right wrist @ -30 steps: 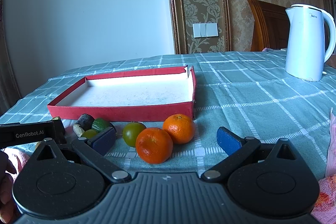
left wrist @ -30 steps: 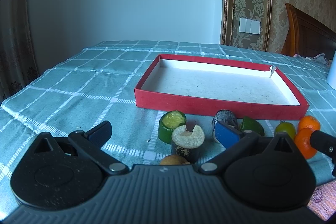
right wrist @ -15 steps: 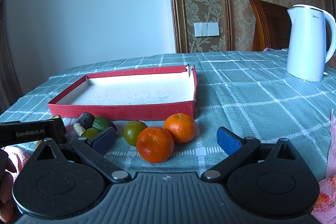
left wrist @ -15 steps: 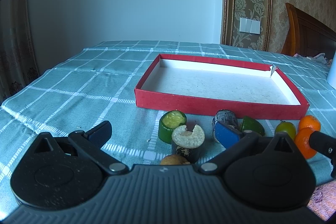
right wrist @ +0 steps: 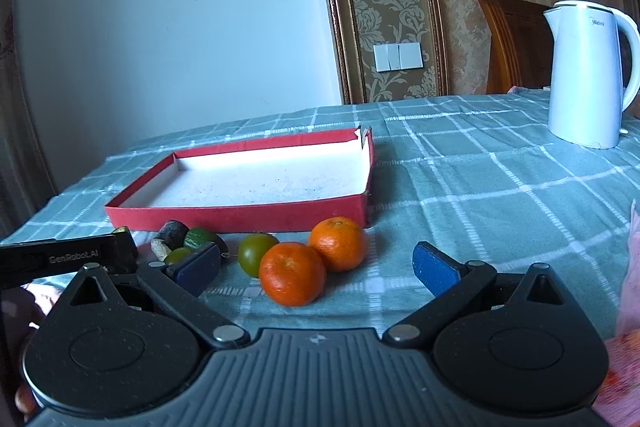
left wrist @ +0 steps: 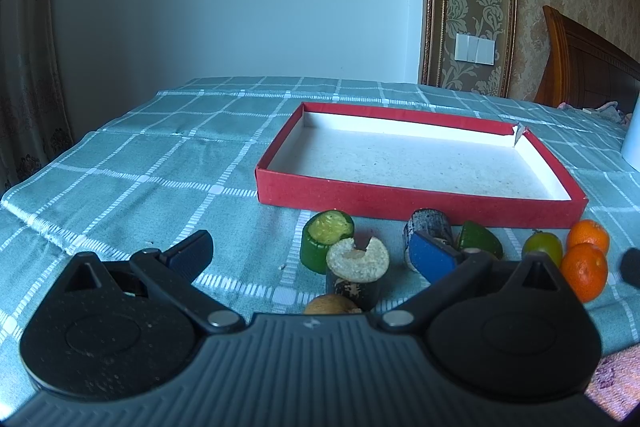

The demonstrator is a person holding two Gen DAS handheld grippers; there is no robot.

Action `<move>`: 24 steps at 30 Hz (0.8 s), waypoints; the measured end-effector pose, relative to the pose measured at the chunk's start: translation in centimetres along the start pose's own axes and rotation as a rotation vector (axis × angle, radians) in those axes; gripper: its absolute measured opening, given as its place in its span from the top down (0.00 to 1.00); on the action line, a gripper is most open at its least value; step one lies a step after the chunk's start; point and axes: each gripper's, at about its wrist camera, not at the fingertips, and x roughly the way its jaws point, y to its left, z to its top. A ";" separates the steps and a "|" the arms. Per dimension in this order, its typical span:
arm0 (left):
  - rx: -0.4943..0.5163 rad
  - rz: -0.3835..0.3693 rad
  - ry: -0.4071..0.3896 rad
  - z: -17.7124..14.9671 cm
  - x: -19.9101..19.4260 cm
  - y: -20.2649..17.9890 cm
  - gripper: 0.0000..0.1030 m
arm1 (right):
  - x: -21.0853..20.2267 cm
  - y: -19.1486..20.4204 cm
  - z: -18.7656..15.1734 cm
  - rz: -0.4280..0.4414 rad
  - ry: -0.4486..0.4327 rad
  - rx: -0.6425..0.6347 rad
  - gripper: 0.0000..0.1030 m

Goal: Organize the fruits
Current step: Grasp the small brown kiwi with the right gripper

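Fingers of our left gripper (left wrist: 310,257) stand spread wide, holding nothing; between them lie a green cut piece (left wrist: 327,239) and a pale-topped dark slice (left wrist: 356,277) touching it, with a brown fruit (left wrist: 332,305) just behind the gripper body. Our right gripper (right wrist: 316,265) is likewise spread and unloaded; a near orange (right wrist: 292,273) sits between its fingers, touching a second orange (right wrist: 338,243); a green round fruit (right wrist: 256,253) rests just beside the near one. All fruit lies on the checked tablecloth (right wrist: 480,187), along the near wall of the red tray (right wrist: 240,217); none is inside it. We note a white kettle (right wrist: 584,75) well apart, at far right.
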 end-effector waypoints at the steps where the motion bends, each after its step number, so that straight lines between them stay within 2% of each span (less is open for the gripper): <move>1: 0.000 -0.001 -0.001 0.0 0.0 0.0 0.00 | -0.4 -0.4 0.2 0.007 -0.006 -0.004 0.00; 6: 0.000 -0.005 -0.008 -0.1 -0.2 0.0 0.00 | -2.1 -2.3 0.6 0.055 -0.003 -0.076 0.00; 9: 0.002 -0.010 -0.013 -0.1 -0.3 -0.1 0.00 | -2.6 -2.0 0.6 0.072 0.008 -0.149 0.00; 12: 0.002 -0.011 -0.016 -0.1 -0.3 -0.1 0.00 | -3.0 -0.6 0.4 0.140 0.014 -0.199 0.01; 13: 0.000 -0.011 -0.016 -0.1 -0.3 -0.1 0.00 | -3.1 0.1 0.3 0.168 0.016 -0.217 0.03; 14: -0.002 -0.010 -0.016 -0.1 -0.3 -0.1 0.00 | -3.1 1.0 0.2 0.190 0.016 -0.235 0.12; 15: -0.006 -0.007 -0.018 -0.2 -0.3 -0.1 0.00 | -3.0 1.8 0.1 0.214 0.020 -0.249 0.28; 17: -0.015 0.000 -0.025 -0.2 -0.4 0.1 0.00 | -2.5 3.2 -0.1 0.274 0.053 -0.257 0.47; 22: -0.021 0.000 -0.030 -0.2 -0.5 0.1 0.00 | -1.1 5.9 -1.1 0.324 0.109 -0.287 0.49; 24: -0.020 -0.004 -0.029 -0.1 -0.5 0.1 0.00 | -0.7 6.3 -1.2 0.324 0.125 -0.304 0.58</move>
